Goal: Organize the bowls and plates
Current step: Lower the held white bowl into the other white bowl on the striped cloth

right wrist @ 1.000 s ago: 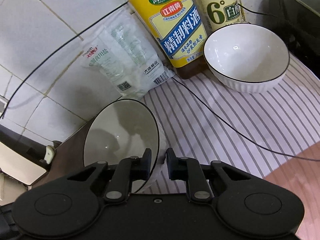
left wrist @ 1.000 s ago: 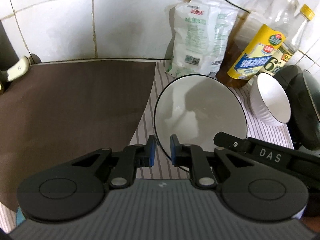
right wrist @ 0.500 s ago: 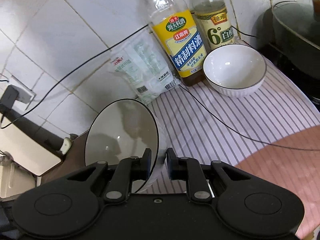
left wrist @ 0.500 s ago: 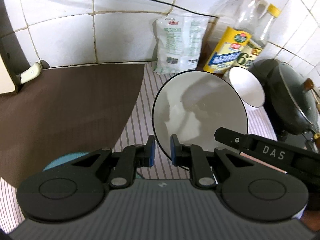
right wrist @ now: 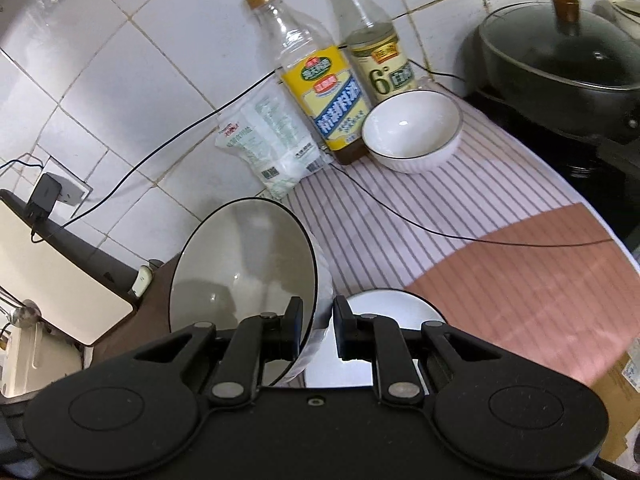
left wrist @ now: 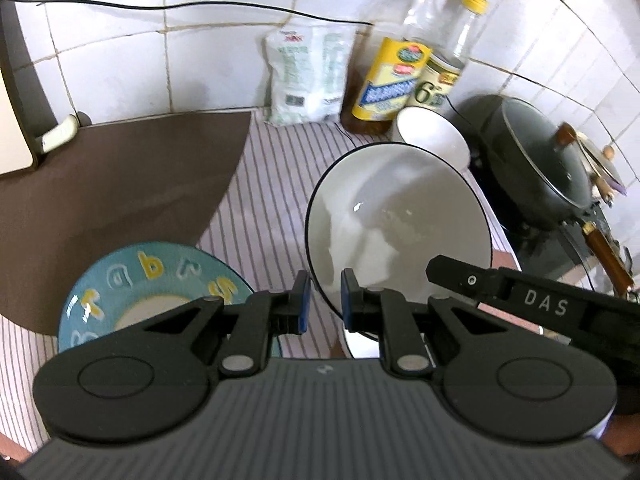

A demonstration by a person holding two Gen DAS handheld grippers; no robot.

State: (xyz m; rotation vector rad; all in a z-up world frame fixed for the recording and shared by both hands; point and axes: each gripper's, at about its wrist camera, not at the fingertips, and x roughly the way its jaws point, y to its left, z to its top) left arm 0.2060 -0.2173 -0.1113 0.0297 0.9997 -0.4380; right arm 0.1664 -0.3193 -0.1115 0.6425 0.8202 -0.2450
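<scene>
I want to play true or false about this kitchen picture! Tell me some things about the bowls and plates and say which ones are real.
1. Both grippers hold the big bowl by its rim. True: the left gripper and the right gripper are each shut on it.
2. The small bowl sits in front of the two bottles. True.
3. The blue plate has flowers on it. False: it has letters.
4. The pot has no lid. False: a lid with a brown knob covers it.
5. The big bowl rests flat on the striped cloth. False: it is lifted and tilted.
</scene>
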